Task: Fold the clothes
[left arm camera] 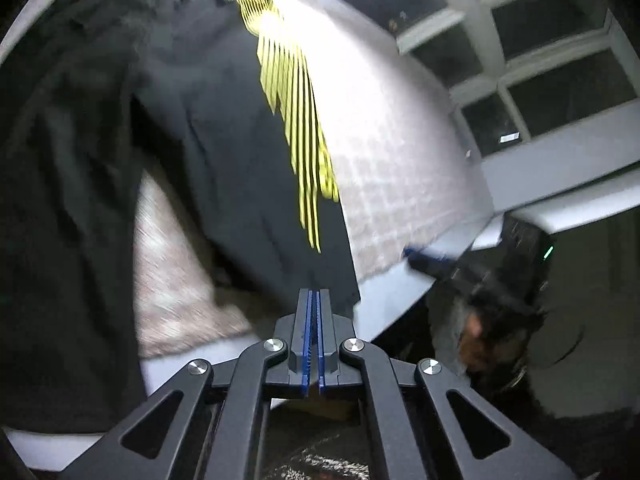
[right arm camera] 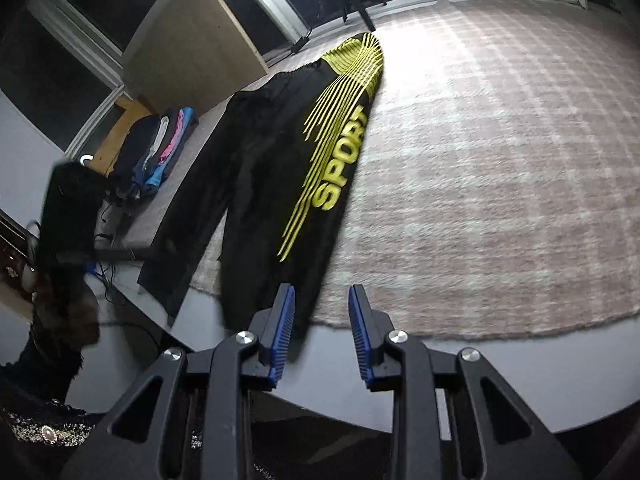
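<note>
Black track pants (right arm camera: 264, 168) with yellow stripes and the word SPORT lie flat on a pale checked rug (right arm camera: 500, 160), their legs towards me. My right gripper (right arm camera: 321, 289) is open at the hem of the striped leg; its left finger overlaps the hem, and only rug and grey floor show between the pads. My left gripper (left arm camera: 314, 294) is shut with its blue pads together, its tips in front of the dark pants (left arm camera: 224, 128) near a hem. Whether cloth is pinched does not show. The right wrist view has the left gripper (right arm camera: 132, 256) blurred by the other leg's hem.
A pile of folded clothes (right arm camera: 160, 148) sits on a wooden bench at the left, beside a wooden cabinet (right arm camera: 192, 44). A tripod (right arm camera: 348, 4) stands beyond the rug. Cables (right arm camera: 106, 276) trail on the grey floor (right arm camera: 520, 380). A sequined sleeve (right arm camera: 44, 434) is at the lower left.
</note>
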{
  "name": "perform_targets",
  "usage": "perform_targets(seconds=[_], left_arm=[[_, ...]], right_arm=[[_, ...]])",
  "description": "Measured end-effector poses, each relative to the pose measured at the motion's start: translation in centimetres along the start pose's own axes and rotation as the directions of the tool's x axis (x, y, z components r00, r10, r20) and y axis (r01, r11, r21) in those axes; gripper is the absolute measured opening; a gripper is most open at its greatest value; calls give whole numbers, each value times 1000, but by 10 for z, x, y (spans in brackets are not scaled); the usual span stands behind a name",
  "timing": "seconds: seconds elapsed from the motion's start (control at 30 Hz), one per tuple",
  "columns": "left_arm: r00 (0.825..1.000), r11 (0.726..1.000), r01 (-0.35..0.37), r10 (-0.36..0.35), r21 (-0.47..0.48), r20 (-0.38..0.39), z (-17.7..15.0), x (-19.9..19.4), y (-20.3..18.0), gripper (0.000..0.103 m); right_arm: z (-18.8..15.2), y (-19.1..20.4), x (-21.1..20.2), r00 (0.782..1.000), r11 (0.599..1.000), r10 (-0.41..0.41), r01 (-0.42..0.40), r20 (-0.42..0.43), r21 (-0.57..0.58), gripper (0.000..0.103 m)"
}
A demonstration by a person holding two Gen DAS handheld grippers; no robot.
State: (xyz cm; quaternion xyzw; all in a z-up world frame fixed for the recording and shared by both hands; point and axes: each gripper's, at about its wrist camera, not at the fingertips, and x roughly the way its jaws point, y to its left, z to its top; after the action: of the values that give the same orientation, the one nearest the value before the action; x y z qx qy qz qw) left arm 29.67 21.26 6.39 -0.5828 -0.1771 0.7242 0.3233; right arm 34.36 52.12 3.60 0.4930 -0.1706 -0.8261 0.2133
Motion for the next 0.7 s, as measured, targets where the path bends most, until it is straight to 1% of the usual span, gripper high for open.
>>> perform_targets(seconds=[0.1, 0.13, 0.17, 0.2, 0.23, 0.3, 0.37, 0.4, 0.43, 0.5, 0.53, 0.6, 0.7], left_arm=[[997, 1000, -27, 27, -5, 70, 10, -35, 15, 0], [998, 999, -26, 27, -20, 64, 12, -38, 22, 0], [999, 999, -9, 11, -39, 40, 13, -37, 29, 0], [1000, 999, -5, 6, -50, 16, 12, -33, 32, 0], [1000, 999, -24, 23, -44, -7, 8, -23, 29, 0], [998, 999, -39, 37, -25, -59, -2, -1, 21, 8], [993, 999, -42, 41, -5, -113, -11, 24, 13, 30], [989, 999, -45, 45, -1, -142, -15, 37, 9, 32], [985, 999, -49, 49, 3, -166, -18, 47, 6, 33], [981, 998, -68, 69, 9, -182, -20, 60, 1, 36], [980, 996, -85, 85, 9, -178, -20, 63, 0, 39], [979, 993, -114, 113, 8, -171, -20, 68, -2, 39], [980, 993, -119, 119, 9, -158, -20, 68, -4, 37]], right_arm=[[-5, 11, 8, 1000, 1000, -10, 10, -6, -19, 29], [-7, 14, 11, 1000, 1000, -19, 19, -6, -25, 32], [-8, 16, 13, 1000, 999, -27, 27, -7, -27, 32], [-9, 17, 15, 999, 999, -31, 31, -5, -20, 32], [-9, 17, 17, 999, 999, -35, 35, -3, -13, 32], [-10, 18, 19, 999, 999, -40, 40, 4, 4, 32], [-10, 18, 17, 999, 999, -50, 50, 19, 17, 32], [-9, 19, 16, 998, 998, -57, 56, 25, 20, 32], [-10, 21, 14, 998, 998, -63, 63, 31, 17, 32], [-10, 23, 10, 996, 997, -76, 76, 41, 10, 32], [-11, 24, 7, 995, 996, -85, 85, 46, 8, 32], [-14, 25, 2, 994, 995, -95, 94, 59, 8, 32], [-19, 24, -6, 992, 995, -103, 102, 77, 13, 32]])
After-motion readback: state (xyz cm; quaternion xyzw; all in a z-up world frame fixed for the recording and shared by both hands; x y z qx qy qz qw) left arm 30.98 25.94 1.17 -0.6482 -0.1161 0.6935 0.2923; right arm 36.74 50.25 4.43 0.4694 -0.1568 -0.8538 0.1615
